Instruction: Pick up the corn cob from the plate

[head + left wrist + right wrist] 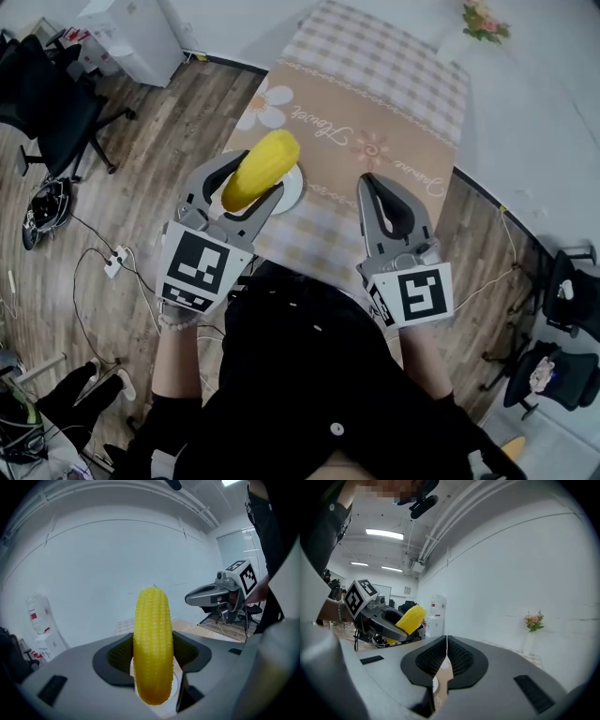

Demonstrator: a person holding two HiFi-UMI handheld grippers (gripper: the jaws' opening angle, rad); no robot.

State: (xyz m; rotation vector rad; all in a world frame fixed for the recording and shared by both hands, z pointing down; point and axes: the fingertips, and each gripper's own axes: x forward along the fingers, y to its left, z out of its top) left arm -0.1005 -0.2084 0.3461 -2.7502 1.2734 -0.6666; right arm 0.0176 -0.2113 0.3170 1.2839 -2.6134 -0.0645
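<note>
Corn cob clamped in left gripper, centre-left, above white plate. Right gripper closed, empty. Tablecloth cursive script unreadable.

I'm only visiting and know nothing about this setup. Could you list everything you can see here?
corn cob: one, yellow, clamped in the left gripper, over the plate
plate: one, white, near left part of the table
tablecloth: one, beige check, covering the table
flowers: one bunch, pink, table's far right corner
office chairs: at least three, black, on the wood floor at both sides
cables: several, dark and white, floor at left
left gripper: one, grey, shut on the corn cob
right gripper: one, grey, jaws together, empty, over the table
</note>
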